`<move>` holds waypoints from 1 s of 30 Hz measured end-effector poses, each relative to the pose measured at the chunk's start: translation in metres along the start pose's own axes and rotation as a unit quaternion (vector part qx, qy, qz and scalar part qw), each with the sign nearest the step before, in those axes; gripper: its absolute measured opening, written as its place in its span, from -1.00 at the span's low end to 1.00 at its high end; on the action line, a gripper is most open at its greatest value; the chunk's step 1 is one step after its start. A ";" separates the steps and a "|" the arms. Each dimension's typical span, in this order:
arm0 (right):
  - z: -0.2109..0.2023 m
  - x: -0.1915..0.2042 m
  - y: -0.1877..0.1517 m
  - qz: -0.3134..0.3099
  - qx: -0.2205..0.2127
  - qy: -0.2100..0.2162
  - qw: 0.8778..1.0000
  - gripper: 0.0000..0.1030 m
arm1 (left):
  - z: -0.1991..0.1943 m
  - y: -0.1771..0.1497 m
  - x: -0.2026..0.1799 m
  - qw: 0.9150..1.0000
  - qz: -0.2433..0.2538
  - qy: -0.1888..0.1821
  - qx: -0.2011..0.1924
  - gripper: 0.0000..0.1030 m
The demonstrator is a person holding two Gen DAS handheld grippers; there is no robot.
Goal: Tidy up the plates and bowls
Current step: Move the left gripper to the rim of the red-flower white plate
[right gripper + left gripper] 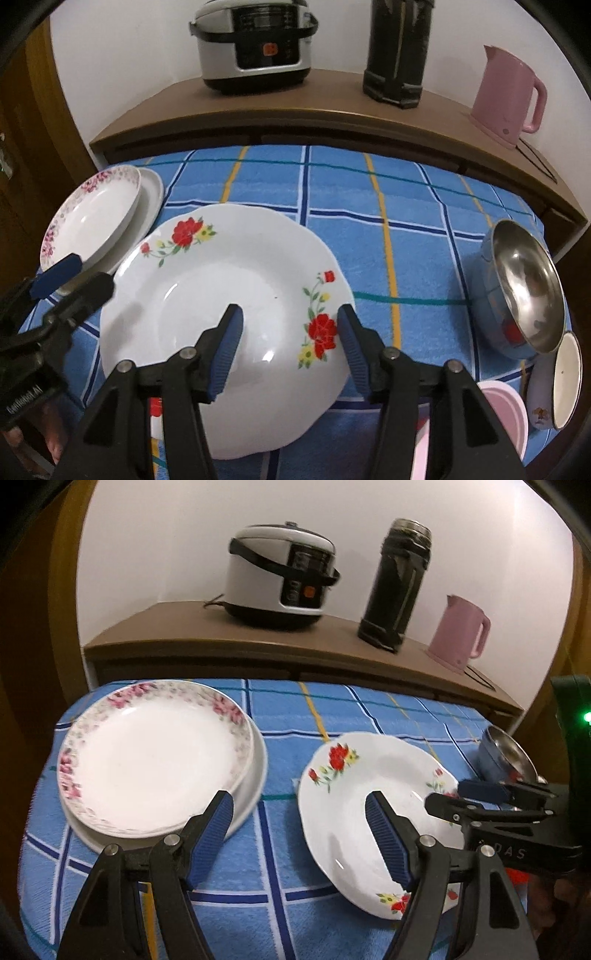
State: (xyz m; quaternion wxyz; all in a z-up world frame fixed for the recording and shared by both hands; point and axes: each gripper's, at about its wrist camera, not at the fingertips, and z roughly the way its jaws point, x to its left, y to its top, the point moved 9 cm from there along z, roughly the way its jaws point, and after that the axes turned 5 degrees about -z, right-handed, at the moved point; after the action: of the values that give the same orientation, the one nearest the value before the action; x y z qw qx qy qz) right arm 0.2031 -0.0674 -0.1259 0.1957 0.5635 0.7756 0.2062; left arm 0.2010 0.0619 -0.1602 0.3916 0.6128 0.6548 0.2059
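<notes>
A white plate with red flowers (221,295) lies on the blue checked cloth (406,236); it also shows in the left wrist view (351,797). My right gripper (290,317) is open, its fingers over the plate's near right part. My left gripper (299,801) is open, between that plate and a stack of a pink-rimmed plate (147,753) on a plain white plate (255,775) at the left. The stack also shows in the right wrist view (92,218).
A steel bowl with a blue outside (524,288) stands tilted at the right, with a white cup (565,380) and a pink bowl (506,417) near it. Behind the table a wooden shelf (332,96) carries a rice cooker (255,40), a dark flask (395,48) and a pink kettle (509,77).
</notes>
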 end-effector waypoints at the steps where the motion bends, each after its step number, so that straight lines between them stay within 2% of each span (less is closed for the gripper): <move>1: 0.001 0.001 0.000 -0.003 0.001 0.000 1.000 0.04 | 0.002 -0.003 -0.001 1.000 0.004 0.002 0.006 0.47; 5: 0.001 -0.002 0.003 -0.003 0.001 -0.004 1.000 -0.02 | 0.003 -0.005 -0.006 1.000 0.014 -0.007 0.009 0.47; 9: -0.010 -0.015 0.008 0.009 -0.017 -0.019 1.000 -0.03 | 0.005 -0.008 -0.008 1.000 0.019 -0.016 0.019 0.47; 12: -0.004 -0.020 0.003 0.010 -0.002 -0.030 0.999 0.00 | 0.008 -0.010 -0.009 0.999 0.022 -0.009 0.027 0.47; 15: 0.005 -0.013 -0.003 0.000 0.017 -0.021 1.000 0.03 | 0.011 -0.012 -0.009 0.999 0.025 -0.003 0.034 0.47; 23: -0.007 -0.034 0.004 0.030 -0.010 -0.035 0.999 0.06 | 0.013 -0.013 -0.006 0.999 0.020 -0.003 0.043 0.47; 27: 0.005 -0.027 -0.003 0.021 0.020 -0.020 0.999 0.06 | 0.014 -0.014 -0.007 0.999 0.025 -0.002 0.047 0.47; 29: 0.011 -0.016 -0.008 0.021 0.035 0.014 0.999 0.06 | 0.016 -0.015 -0.008 0.998 0.028 -0.001 0.051 0.47; 30: 0.013 -0.012 -0.010 0.026 0.038 0.027 0.999 0.14 | 0.016 -0.016 -0.009 0.998 0.030 -0.001 0.055 0.47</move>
State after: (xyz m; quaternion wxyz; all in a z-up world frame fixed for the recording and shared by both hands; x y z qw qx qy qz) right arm 0.2052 -0.0809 -0.1411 0.1476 0.5848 0.7731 0.1964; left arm 0.2031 0.0474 -0.1797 0.3513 0.6530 0.6461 0.1808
